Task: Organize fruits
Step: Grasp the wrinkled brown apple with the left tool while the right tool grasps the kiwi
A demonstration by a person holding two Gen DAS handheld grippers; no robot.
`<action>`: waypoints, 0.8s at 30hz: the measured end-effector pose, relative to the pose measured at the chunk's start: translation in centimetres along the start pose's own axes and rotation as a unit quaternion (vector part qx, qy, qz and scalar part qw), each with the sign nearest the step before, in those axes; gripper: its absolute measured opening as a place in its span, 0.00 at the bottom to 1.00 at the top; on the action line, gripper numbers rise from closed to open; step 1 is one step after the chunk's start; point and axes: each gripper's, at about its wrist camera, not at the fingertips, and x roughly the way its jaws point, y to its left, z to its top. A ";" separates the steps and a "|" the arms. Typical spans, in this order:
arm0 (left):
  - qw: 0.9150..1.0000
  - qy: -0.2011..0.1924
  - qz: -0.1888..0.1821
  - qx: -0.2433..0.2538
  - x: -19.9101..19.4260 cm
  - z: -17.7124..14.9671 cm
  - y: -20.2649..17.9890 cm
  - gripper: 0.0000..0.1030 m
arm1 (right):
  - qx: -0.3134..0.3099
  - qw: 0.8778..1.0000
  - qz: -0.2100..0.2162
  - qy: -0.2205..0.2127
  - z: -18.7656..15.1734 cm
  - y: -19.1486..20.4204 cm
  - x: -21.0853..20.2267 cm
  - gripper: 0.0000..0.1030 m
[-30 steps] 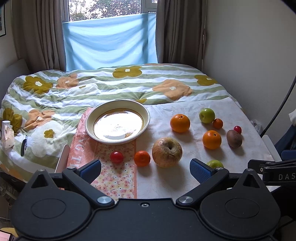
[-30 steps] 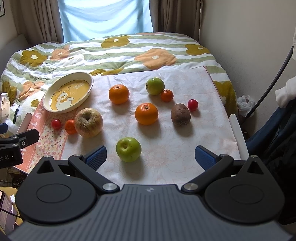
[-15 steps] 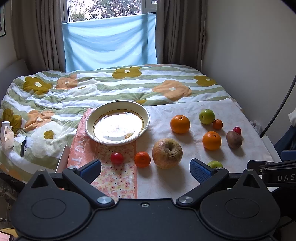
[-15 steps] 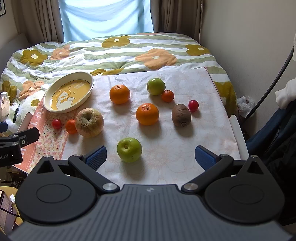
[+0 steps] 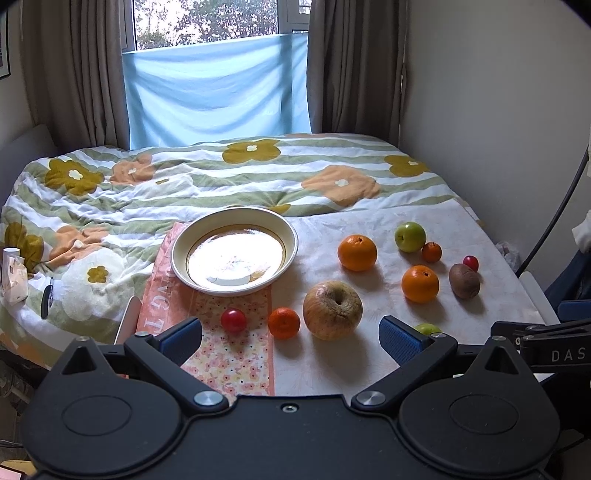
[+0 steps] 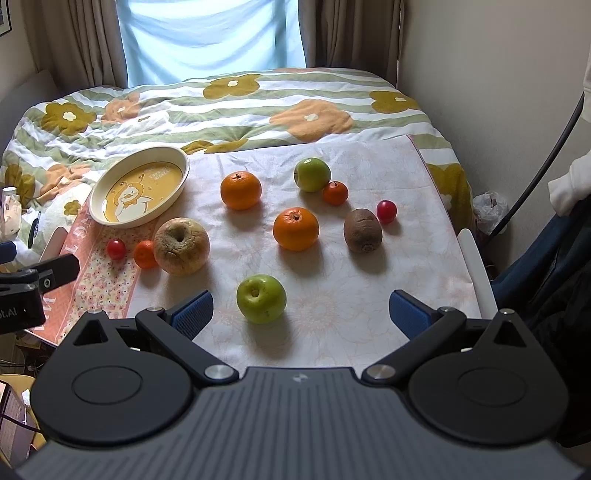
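Fruit lies loose on a pale floral cloth [image 6: 332, 302] spread over the bed; none is in the cream dish [image 6: 99, 206], which sits at the cloth's far left, partly on a pink patterned mat [image 5: 236, 354].

Left gripper [image 5: 290, 338]: jaws wide apart, holding nothing, hovering w/ a small red tomato [image 5: 233, 320], a small mandarin [image 5: 283, 323] and a big wrinkled apple [image 5: 332, 309] just ahead, betw. the blue pads. Right gripper [image 6: 301, 312]: jaws also spread wide, nothing gripped, near green apple [image 6: 261, 298] sitting ahead, betw. the pads but not touching them.

Further back: two oranges [image 6: 241, 189] [image 6: 295, 228], a second green apple [image 6: 312, 174] w/ another small mandarin [image 6: 335, 193] just beside it, a kiwi [image 6: 362, 230] and a second red tomato [image 6: 386, 211] close by it.

Right wrist view shows the dish's inside: yellow w/ a cartoon duck print. Left wrist view gets only glare there. Left view also hides most of the near green apple behind its right finger, just a sliver visible. But left view shows the window [image 5: 218, 18] w/ trees above the blue cloth [image 5: 218, 88]; right view crops that off. Each view catches the other gripper's black body at its edge.
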 end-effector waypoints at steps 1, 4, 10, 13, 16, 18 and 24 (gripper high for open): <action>1.000 -0.002 -0.003 -0.001 -0.1 0.1 0.1 1.00 | -0.001 1.000 -0.003 -0.001 0.1 0.0 -0.1 1.00; 1.000 -0.006 -0.007 0.007 -0.3 0.5 0.0 1.00 | 0.005 1.000 -0.005 -0.003 0.2 -0.1 -0.5 1.00; 0.999 -0.006 -0.030 0.028 1.0 0.9 0.1 1.00 | 0.021 1.000 -0.011 -0.006 0.4 -0.8 -0.1 1.00; 0.998 -0.005 -0.032 0.051 2.5 0.9 -0.2 1.00 | 0.028 0.999 -0.017 -0.008 0.4 -1.5 0.7 1.00; 0.997 -0.013 -0.029 0.076 3.9 0.5 -0.8 1.00 | 0.034 0.999 -0.017 -0.022 0.4 -2.3 1.9 1.00; 0.996 -0.014 -0.029 0.087 5.2 0.1 -1.3 1.00 | 0.032 0.999 -0.024 -0.031 0.5 -2.8 2.8 1.00; 0.995 -0.012 -0.023 0.092 8.6 -1.3 -2.7 1.00 | 0.021 0.999 -0.013 -0.035 0.8 -5.1 6.6 1.00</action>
